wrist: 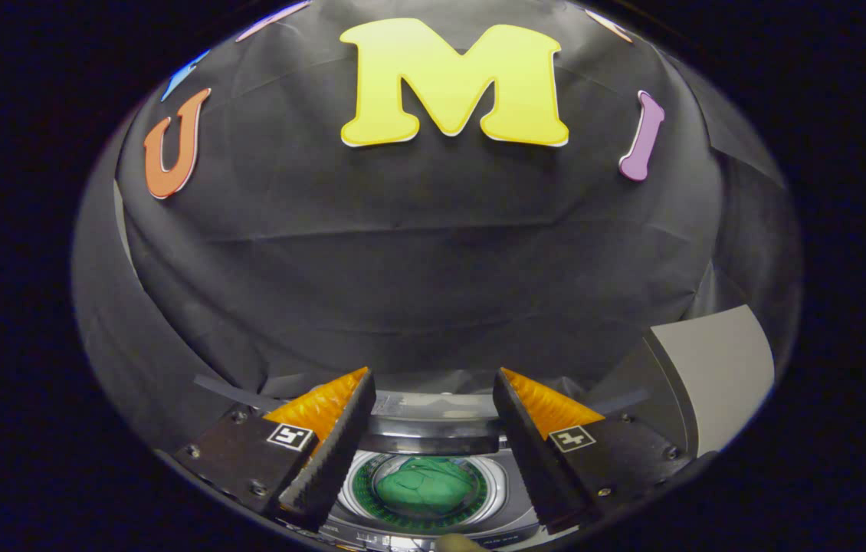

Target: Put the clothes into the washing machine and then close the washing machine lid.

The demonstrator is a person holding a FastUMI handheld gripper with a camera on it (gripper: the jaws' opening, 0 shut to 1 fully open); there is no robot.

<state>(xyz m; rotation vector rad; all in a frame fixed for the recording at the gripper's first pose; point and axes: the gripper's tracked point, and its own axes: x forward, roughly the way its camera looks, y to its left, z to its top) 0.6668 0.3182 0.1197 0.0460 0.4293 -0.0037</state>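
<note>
gripper view: the hand-held gripper point(433, 399) has its two fingers spread wide apart, nothing held between them. below and between the fingers sits a small grey top-loading washing machine point(433, 529), its lid point(430, 429) raised at the back of the opening. a crumpled green cloth point(427, 484) lies inside the round drum, well clear of both fingers. a light grey panel point(716, 368) stands off to the right against the black booth wall point(418, 245).

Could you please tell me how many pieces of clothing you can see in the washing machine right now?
1: a green garment lies bunched in the washing machine drum, seen between the open gripper fingers, which hold nothing. More could be hidden beneath it.
</note>
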